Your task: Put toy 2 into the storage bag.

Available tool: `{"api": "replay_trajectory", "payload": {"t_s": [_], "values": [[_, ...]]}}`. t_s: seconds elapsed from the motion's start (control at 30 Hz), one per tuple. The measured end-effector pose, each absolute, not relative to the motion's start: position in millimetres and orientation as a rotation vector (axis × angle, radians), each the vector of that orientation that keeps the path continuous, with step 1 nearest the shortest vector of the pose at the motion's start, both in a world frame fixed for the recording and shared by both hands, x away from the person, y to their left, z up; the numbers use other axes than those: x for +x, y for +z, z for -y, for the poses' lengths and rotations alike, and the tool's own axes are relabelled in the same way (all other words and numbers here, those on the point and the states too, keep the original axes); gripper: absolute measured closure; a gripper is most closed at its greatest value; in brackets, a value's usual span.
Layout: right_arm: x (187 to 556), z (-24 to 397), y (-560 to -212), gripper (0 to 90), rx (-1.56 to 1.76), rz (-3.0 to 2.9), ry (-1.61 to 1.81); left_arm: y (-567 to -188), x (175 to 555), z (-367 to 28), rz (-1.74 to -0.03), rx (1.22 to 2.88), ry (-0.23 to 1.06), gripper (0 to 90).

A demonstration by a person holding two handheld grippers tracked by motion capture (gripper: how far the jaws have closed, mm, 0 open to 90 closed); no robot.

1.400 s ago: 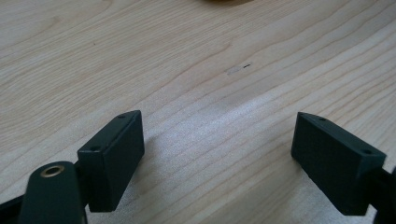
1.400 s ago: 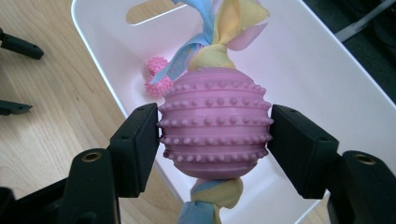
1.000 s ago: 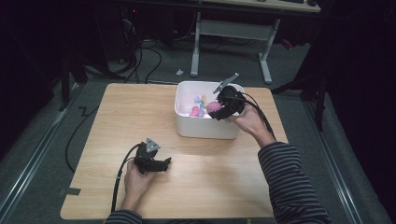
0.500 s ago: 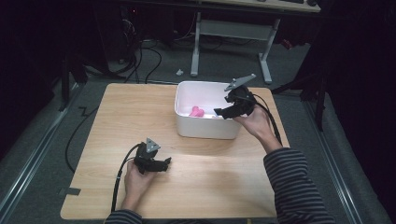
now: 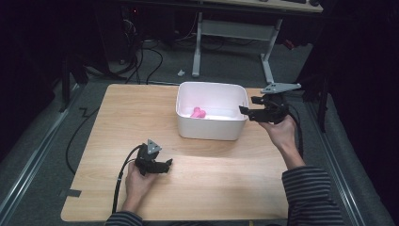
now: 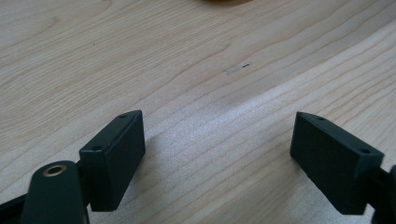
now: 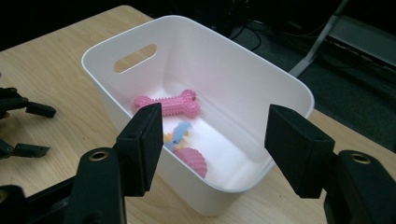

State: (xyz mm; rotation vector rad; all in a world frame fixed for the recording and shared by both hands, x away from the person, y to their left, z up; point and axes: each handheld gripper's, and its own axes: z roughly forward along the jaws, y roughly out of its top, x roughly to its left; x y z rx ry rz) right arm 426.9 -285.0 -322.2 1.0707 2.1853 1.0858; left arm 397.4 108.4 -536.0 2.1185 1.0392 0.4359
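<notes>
A white plastic bin (image 5: 212, 127) (image 7: 243, 84) stands at the back middle of the wooden table (image 5: 117, 122). Inside it lie a pink spiked bone toy (image 7: 168, 103) (image 5: 198, 112), a pink ribbed ball (image 7: 191, 161) and a small blue and yellow toy (image 7: 179, 133). My right gripper (image 5: 244, 111) (image 7: 212, 140) hovers open and empty just right of the bin's rim. Low over bare wood near the front left, my left gripper (image 5: 168, 165) (image 6: 217, 154) is open with nothing between its fingers.
Cables (image 5: 141, 56) and a desk's metal legs (image 5: 266, 56) occupy the floor beyond the table's far edge. A cable (image 5: 120, 181) trails from the left gripper toward the front edge. In the right gripper view the left gripper (image 7: 23, 126) shows at the far left.
The right gripper drew back out of the bin to the right and opened. The pink ball it held above the bin now lies inside. The left gripper stayed put.
</notes>
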Motion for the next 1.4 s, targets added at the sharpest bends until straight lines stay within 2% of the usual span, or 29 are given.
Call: {"api": "replay_trajectory", "payload": {"t_s": [0.27,0.7,1.4], "values": [[404,311,-313,39.7,1.167,-2.083,1.015,-536,397,-108,-1.037,2.119,0.435,18.6],[372,351,-319,39.7,1.227,-2.001,1.088,-536,397,-108,-1.036,2.119,0.436,18.8],[326,370,-327,39.8,1.267,-1.928,1.122,-536,397,-108,-1.036,2.118,0.436,18.9]]}}
